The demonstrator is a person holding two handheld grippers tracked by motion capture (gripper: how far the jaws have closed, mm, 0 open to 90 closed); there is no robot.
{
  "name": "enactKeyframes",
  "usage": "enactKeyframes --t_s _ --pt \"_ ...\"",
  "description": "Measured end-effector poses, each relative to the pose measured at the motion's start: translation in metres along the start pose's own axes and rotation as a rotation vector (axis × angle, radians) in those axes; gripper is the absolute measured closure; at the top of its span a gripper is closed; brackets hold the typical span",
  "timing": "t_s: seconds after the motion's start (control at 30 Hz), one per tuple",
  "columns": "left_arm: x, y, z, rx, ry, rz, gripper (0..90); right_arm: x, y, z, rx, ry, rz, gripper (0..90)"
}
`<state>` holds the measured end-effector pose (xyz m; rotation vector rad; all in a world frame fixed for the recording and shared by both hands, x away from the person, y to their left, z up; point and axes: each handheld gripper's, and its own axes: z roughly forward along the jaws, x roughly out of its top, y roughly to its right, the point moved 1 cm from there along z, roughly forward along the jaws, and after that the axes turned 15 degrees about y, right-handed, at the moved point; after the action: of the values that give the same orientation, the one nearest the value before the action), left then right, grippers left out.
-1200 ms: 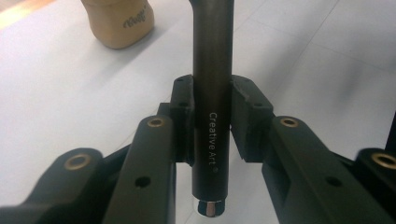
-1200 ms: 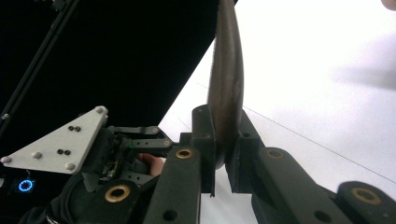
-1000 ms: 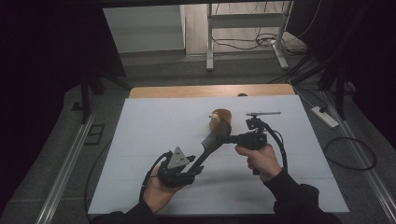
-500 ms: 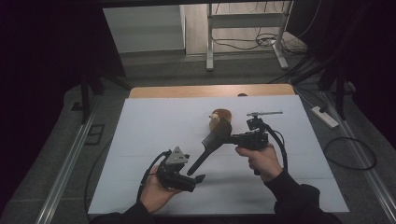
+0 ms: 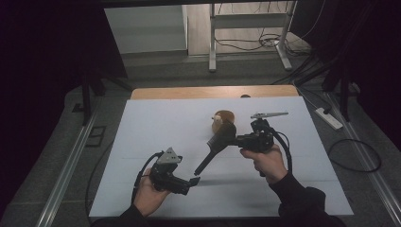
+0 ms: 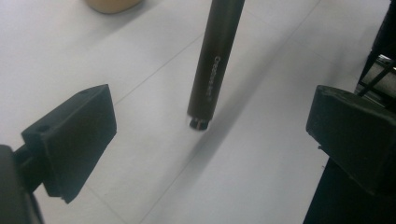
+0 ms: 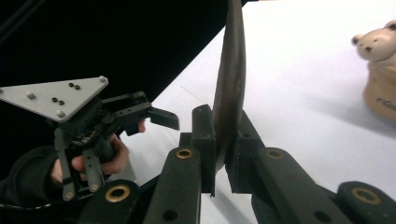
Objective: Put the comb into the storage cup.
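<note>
1. One dark brush is in play, a long tool with a round handle and a broad flat head.
2. One small tan bear figure stands on the desk, near the middle and towards the far edge, just behind the brush head.
3. Two grippers are in use, one in each of the person's hands.
4. The right gripper is clamped on the flat head of the brush; in the right gripper view its two black pads press the thin head from both sides.
5. The right hand comes in from the near edge, right of centre, and holds its gripper about level, pointing left across the desk.
6. The brush slants down from that grip towards the near left, its handle end just above or at the white desk top; I cannot tell whether it touches.
7. The left gripper has its jaws wide apart and has just been opening; nothing is pressed between them, and the handle end lies ahead of them, apart from both pads.
8. The left hand sits near the near edge, left of centre, with the gripper pointing right towards the handle.
</note>
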<state>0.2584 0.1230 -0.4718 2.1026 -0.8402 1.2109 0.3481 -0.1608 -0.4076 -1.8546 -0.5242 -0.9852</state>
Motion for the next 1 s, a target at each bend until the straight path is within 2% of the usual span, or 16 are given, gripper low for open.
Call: enactKeyframes --t_s 0.23,0.5,0.7,1.0 --pt "-0.002 -0.005 -0.008 -0.004 0.015 -0.017 0.6 0.004 0.000 -0.005 -0.027 0.014 -0.039 83.7" --pt "-0.004 -0.008 -0.016 -0.004 0.037 -0.012 1.0 0.008 0.001 -0.010 -0.053 0.027 -0.069 83.7" --pt "-0.007 -0.011 -0.023 0.015 0.043 -0.031 0.8 0.010 0.002 -0.013 -0.063 0.036 -0.072 83.7" --pt "-0.013 -0.015 -0.032 0.032 0.027 -0.028 0.7 0.014 0.004 -0.018 -0.077 0.053 -0.079 83.7"
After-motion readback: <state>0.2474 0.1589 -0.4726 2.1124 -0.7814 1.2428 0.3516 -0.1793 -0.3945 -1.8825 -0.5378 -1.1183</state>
